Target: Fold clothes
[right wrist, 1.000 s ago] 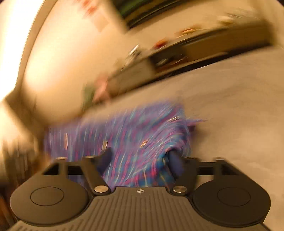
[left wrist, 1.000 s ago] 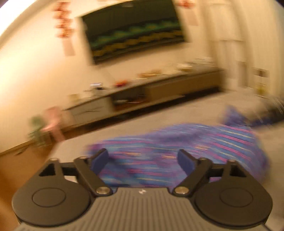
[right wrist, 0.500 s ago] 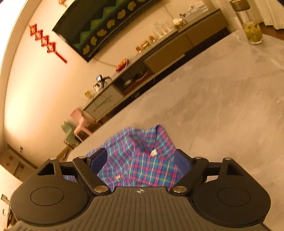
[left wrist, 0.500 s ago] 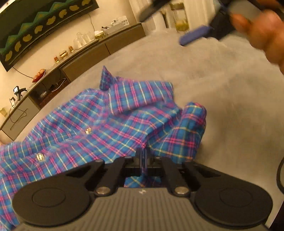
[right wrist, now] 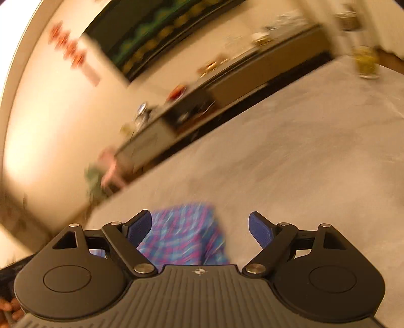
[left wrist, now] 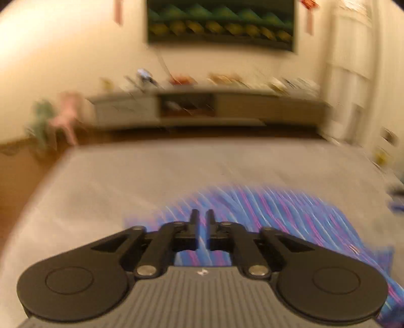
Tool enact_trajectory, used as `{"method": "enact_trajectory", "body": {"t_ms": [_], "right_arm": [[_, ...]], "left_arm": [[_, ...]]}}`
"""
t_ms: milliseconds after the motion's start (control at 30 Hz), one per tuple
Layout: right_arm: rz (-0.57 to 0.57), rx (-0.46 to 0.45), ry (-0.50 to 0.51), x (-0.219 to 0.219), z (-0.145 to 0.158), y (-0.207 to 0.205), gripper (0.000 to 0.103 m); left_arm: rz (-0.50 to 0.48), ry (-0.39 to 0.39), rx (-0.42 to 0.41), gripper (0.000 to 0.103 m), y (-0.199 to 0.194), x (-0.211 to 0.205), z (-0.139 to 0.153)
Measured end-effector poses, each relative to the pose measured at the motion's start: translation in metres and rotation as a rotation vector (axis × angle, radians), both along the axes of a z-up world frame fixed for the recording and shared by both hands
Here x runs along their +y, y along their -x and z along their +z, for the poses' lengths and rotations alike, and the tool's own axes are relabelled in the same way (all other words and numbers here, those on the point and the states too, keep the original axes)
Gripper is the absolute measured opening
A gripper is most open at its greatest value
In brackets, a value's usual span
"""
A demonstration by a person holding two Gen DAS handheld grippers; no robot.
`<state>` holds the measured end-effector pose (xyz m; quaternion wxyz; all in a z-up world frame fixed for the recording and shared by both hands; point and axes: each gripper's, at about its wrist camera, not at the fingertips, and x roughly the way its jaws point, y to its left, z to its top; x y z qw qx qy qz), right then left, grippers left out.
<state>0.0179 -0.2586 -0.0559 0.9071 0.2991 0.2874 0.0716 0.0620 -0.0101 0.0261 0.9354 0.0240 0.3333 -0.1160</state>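
Plaid cloth in blue, pink and white, the shirt (left wrist: 277, 217), lies on a pale grey surface (left wrist: 126, 181), smeared by motion blur in both views. In the left wrist view it spreads from under the left gripper (left wrist: 201, 222) toward the right and the near edge. That gripper's jaws stand a narrow slit apart and have just been opening; cloth shows through the slit behind them, but nothing seems pinched between the fingers, though the blur leaves this unsure.

In the right wrist view the right gripper (right wrist: 200, 227) has its jaws spread wide, and its blue pads (right wrist: 260, 228) grip nothing. A fold of the shirt (right wrist: 184, 237) lies beneath it, nearer the left pad; the right pad hangs over bare grey surface. Part of a hand (right wrist: 10, 310) shows at the lower left corner.

Far across the room a long low cabinet (left wrist: 252, 106) stands against a cream wall, cluttered on top with small items too blurred to name. Above it hangs a dark screen (left wrist: 219, 22) showing green zigzags and yellow shapes. Red hanging decorations (right wrist: 68, 50) flank it; any writing on them cannot be read. A small crosshair mark (right wrist: 200, 271) sits on the ribbed gripper body, and no brand text is legible.
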Motion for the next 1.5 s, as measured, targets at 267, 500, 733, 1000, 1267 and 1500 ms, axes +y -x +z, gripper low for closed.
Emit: {"method": "enact_trajectory", "body": {"t_ms": [267, 500, 733, 1000, 1267, 1500], "right_arm": [[-0.079, 0.071, 0.044, 0.002, -0.025, -0.016, 0.091], [-0.111, 0.083, -0.059, -0.014, -0.036, -0.018, 0.091], [-0.205, 0.025, -0.082, -0.039, -0.028, -0.004, 0.091], [0.004, 0.072, 0.000, 0.010, -0.038, -0.024, 0.093], [0.212, 0.008, 0.215, 0.081, -0.039, -0.038, 0.094], [0.260, -0.012, 0.226, 0.119, -0.013, -0.109, 0.100]], "left_arm": [[-0.663, -0.282, -0.132, 0.099, 0.081, -0.115, -0.043], [-0.764, -0.480, -0.123, 0.002, 0.051, -0.157, -0.077], [-0.090, 0.228, -0.163, 0.003, -0.042, 0.012, 0.063], [0.209, 0.151, 0.217, 0.055, -0.063, 0.121, -0.050], [0.291, 0.310, 0.114, 0.088, -0.048, 0.185, -0.020], [0.245, 0.256, 0.126, 0.098, -0.127, 0.131, -0.003]]}}
